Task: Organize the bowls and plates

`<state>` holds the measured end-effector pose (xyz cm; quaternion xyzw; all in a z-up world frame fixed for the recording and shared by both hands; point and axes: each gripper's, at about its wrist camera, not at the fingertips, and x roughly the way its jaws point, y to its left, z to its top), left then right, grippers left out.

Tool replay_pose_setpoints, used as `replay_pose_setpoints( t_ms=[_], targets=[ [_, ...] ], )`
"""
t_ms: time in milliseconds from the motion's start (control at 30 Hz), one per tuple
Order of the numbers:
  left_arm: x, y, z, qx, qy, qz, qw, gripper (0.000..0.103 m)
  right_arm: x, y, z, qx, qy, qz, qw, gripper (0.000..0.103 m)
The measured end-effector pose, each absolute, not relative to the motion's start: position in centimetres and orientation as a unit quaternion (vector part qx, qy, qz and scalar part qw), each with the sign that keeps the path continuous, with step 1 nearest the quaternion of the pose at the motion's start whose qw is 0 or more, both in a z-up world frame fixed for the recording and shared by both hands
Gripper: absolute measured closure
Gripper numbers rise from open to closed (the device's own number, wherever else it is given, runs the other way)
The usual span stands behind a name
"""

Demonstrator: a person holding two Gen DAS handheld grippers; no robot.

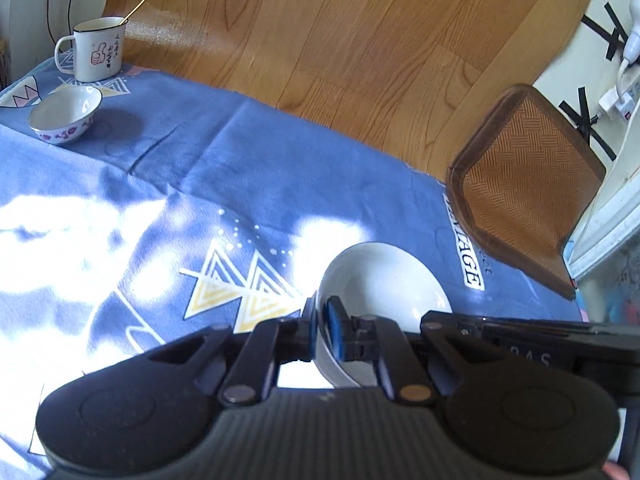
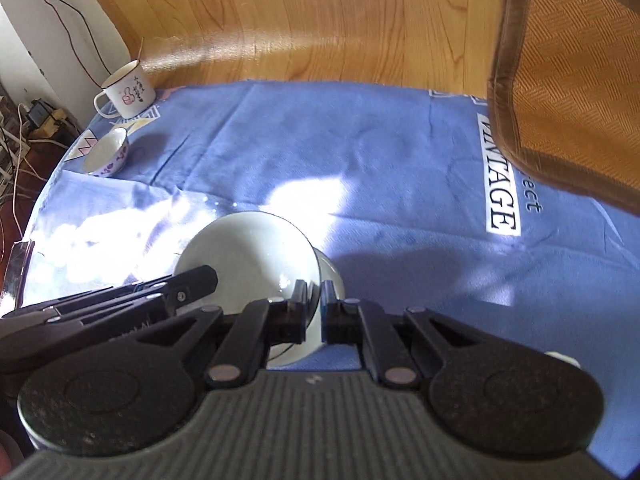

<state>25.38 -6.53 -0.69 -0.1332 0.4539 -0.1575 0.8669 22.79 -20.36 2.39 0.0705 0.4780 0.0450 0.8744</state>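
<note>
Both grippers, left gripper (image 1: 322,330) and right gripper (image 2: 314,312), fingers clamped on white bowl (image 1: 384,280) rim.

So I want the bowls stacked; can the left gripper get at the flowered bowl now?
Probably not yet: the left gripper is shut on the white bowl. The cloth toward the flowered bowl looks clear.

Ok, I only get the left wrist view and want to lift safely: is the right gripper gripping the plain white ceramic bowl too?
Observer: Yes, the right gripper is shut on the plain white ceramic bowl at its rim, one finger inside.
Operator: Anything past the sunlit edge of the cloth?
Observer: A shiny metal piece sits at the blue patterned cloth edge; I cannot tell what.
Operator: Below it?
Observer: Tangled cables on the floor.
</note>
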Motion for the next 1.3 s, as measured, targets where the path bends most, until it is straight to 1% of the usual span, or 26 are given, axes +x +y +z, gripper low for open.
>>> replay_pose_setpoints(
  t_ms=[233,333,367,600,700,967,1133,1300],
  targets=[
    [25.8,-7.2,-1.9,-0.126,0.467,-0.154,0.862,0.095,22.8,-21.2,1.2,0.076,0.485,0.044,0.87,0.094],
    [25.9,-7.4,-2.0,-0.119,0.468,-0.155,0.862,0.095,22.8,-21.3,1.0,0.071,0.486,0.044,0.87,0.09],
    [25.9,-7.5,-2.0,-0.119,0.467,-0.156,0.862,0.094,22.8,-21.3,1.0,0.068,0.484,0.043,0.872,0.09],
    [25.9,-7.2,-1.4,-0.118,0.462,-0.16,0.864,0.092,22.9,-21.3,2.2,0.061,0.464,0.042,0.883,0.089],
    [25.9,-6.4,-0.6,-0.122,0.446,-0.152,0.874,0.09,22.9,-21.0,3.4,0.057,0.45,0.044,0.89,0.09],
    [25.9,-3.1,0.9,-0.14,0.424,-0.145,0.883,0.09,23.3,-18.7,5.5,0.053,0.433,0.065,0.897,0.09],
    [25.8,0.5,-0.4,-0.136,0.425,-0.121,0.887,0.09,23.6,-15.7,5.6,0.044,0.44,0.089,0.892,0.09],
    [26.4,6.2,-2.7,-0.135,0.432,-0.071,0.889,0.091,24.7,-10.9,4.5,0.031,0.462,0.124,0.878,0.09]
  ],
)
